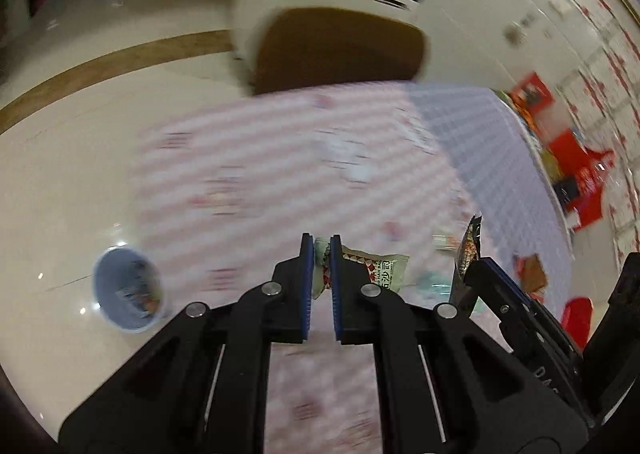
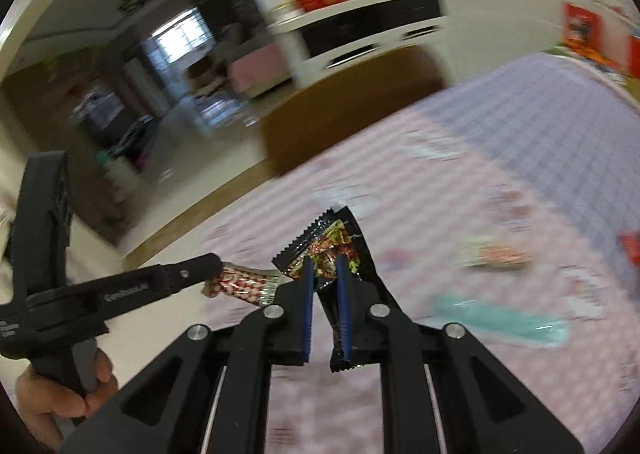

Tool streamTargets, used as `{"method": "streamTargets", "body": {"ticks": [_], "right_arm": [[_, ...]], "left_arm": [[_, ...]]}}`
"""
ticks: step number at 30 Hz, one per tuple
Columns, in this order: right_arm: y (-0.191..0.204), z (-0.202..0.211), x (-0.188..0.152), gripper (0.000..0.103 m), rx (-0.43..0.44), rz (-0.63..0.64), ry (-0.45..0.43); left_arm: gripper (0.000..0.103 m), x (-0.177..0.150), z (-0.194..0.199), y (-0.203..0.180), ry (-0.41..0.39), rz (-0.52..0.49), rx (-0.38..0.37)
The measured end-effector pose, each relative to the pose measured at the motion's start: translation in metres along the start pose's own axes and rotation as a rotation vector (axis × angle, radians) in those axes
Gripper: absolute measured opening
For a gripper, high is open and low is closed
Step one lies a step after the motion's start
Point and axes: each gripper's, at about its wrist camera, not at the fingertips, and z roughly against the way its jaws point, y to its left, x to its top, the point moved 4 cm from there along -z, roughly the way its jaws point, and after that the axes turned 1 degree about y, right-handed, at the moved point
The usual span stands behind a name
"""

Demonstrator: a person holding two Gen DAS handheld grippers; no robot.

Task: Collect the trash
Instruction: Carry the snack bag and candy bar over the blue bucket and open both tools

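My left gripper [image 1: 321, 244] is shut on a red-and-white patterned snack wrapper [image 1: 374, 268], held above the pink checked tablecloth [image 1: 248, 158]. That wrapper [image 2: 244, 285] also shows in the right wrist view, pinched in the left gripper [image 2: 218, 264]. My right gripper [image 2: 325, 264] is shut on a black snack packet [image 2: 326, 242] with a printed food picture. In the left wrist view this packet [image 1: 469, 244] sticks up from the right gripper [image 1: 480, 266]. A light blue bin [image 1: 127, 290] with some trash inside stands on the floor at lower left.
More litter lies on the cloth: a teal wrapper [image 2: 500, 320], a blurred colourful one [image 2: 494, 254] and a red piece [image 2: 630, 248]. A brown chair back [image 1: 340, 50] stands at the table's far edge. Red boxes [image 1: 580, 174] line the right side. A hand [image 2: 60, 402] grips the left tool.
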Motion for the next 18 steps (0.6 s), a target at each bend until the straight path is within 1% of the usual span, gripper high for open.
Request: {"method": "streamTargets", "body": {"ticks": [2,3,5,9,11,14,16,18], "right_arm": [[0.043,-0.018,-0.007,0.011,0.053,0.038,0.034],[0.069,-0.029,-0.012,0.011,0.09,0.054,0.06],[0.11,-0.049,-0.022,0.011,0.147,0.076,0.105],[0.184,-0.093,-0.051,0.011,0.206,0.143,0.201],[0.208,-0.111,-0.064,0.011,0.22,0.156,0.244],[0.242,-0.141,-0.084,0.011,0.231,0.175,0.312],[0.263,-0.159,-0.096,0.011,0.246,0.18,0.351],[0.279,-0.172,-0.102,0.011,0.246,0.195,0.372]], "left_arm": [[0.008,-0.001,0.016,0.044,-0.008,0.044,0.04],[0.008,-0.004,0.027,0.075,-0.011,0.073,0.073],[0.008,-0.009,0.043,0.123,-0.016,0.119,0.123],[0.008,-0.027,0.062,0.21,-0.01,0.212,0.221],[0.008,-0.038,0.068,0.246,-0.004,0.241,0.27],[0.008,-0.053,0.072,0.293,0.014,0.302,0.305],[0.008,-0.059,0.073,0.316,0.025,0.325,0.326],[0.008,-0.064,0.075,0.339,0.03,0.36,0.326]]}}
